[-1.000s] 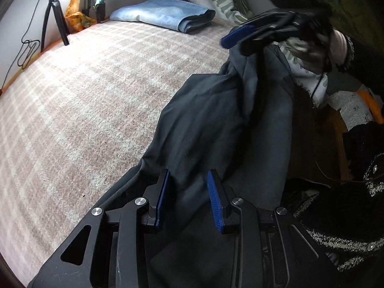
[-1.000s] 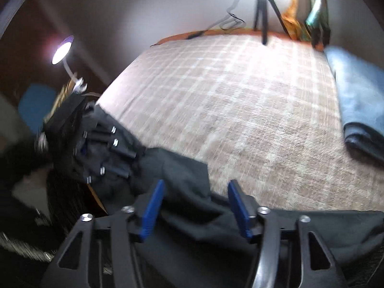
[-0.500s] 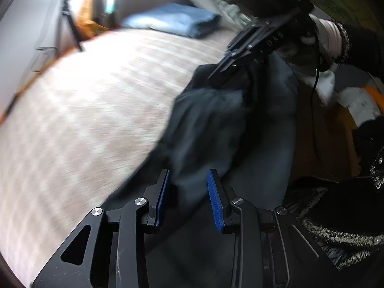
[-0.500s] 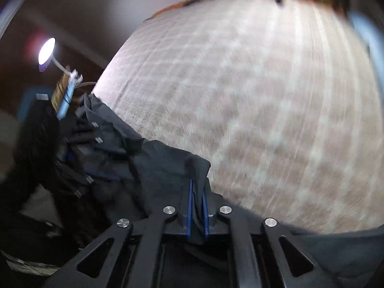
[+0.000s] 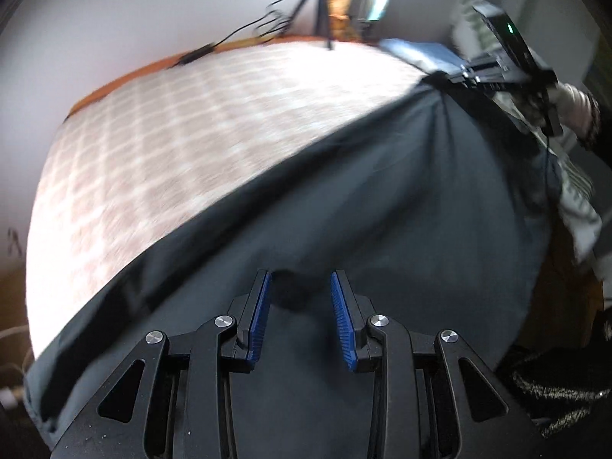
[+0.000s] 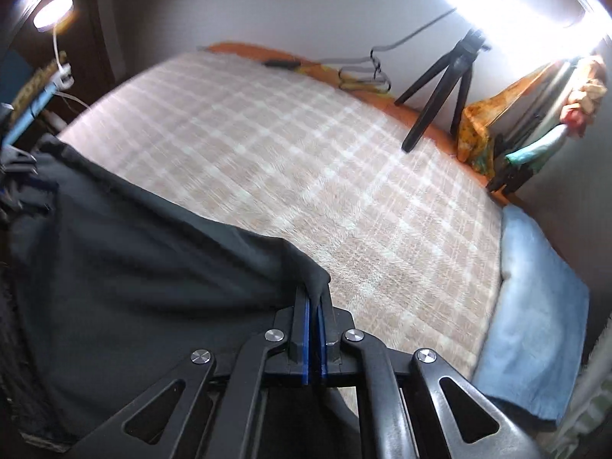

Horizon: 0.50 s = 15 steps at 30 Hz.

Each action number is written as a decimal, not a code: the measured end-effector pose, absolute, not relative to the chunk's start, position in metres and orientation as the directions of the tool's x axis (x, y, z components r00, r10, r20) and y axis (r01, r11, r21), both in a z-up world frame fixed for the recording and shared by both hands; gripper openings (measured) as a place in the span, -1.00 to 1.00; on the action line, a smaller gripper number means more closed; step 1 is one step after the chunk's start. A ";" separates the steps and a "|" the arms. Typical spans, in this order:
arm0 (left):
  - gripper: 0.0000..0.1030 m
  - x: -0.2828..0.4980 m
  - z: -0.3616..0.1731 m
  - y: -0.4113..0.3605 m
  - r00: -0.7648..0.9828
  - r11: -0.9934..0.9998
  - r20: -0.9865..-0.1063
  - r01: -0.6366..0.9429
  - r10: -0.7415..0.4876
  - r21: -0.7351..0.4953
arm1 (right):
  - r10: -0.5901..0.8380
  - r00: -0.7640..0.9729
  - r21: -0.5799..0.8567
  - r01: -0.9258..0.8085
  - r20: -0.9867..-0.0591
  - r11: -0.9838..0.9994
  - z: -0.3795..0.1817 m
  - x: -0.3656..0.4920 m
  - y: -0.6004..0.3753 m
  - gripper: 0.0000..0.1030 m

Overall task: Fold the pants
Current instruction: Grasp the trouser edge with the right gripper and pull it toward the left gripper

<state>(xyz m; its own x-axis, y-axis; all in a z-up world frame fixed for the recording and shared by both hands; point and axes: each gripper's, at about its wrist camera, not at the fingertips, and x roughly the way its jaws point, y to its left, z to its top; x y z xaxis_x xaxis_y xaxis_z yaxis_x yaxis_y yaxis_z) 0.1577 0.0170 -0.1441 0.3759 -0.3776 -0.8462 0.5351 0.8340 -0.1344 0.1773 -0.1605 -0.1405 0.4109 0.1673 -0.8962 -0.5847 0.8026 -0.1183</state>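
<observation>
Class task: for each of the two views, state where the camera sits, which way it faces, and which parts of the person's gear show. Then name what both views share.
Left wrist: sits behind the open left claw, facing along the dark pants toward the right claw pinching their far end.
Right wrist: sits behind the right claw, shut on the pants' edge, facing across the bed.
Shared: pants, checked blanket, tripod, folded blue cloth.

Plaid bedspread (image 6: 306,160) as reference: black tripod (image 6: 440,88) at its far edge, folded blue garment (image 6: 535,306) on its right end, lamp (image 6: 51,11) beyond its left corner.
</observation>
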 end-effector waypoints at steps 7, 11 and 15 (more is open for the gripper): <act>-0.41 0.157 -0.152 0.046 0.385 0.867 -0.840 0.464 -0.382 -0.181 | 0.150 0.374 -0.106 -0.583 -0.915 0.806 -0.180 0.185 -0.162 -0.98; -0.41 0.158 -0.143 0.082 0.424 0.891 -0.812 0.385 -0.401 -0.239 | 0.138 0.379 -0.100 -0.544 -0.915 0.833 -0.182 0.185 -0.165 -0.71; -0.41 0.144 -0.132 0.101 0.474 0.910 -0.787 0.315 -0.396 -0.268 | 0.154 0.408 -0.072 -0.488 -0.900 0.870 -0.171 0.181 -0.170 -0.34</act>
<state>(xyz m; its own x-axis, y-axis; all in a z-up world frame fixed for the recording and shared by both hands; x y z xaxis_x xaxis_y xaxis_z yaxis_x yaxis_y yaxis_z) 0.1440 0.1006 -0.1317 0.4737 -0.3956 -0.7868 0.3150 0.9104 -0.2681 0.1807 -0.1702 -0.1709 0.4078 0.1539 -0.9000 -0.4883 0.8697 -0.0725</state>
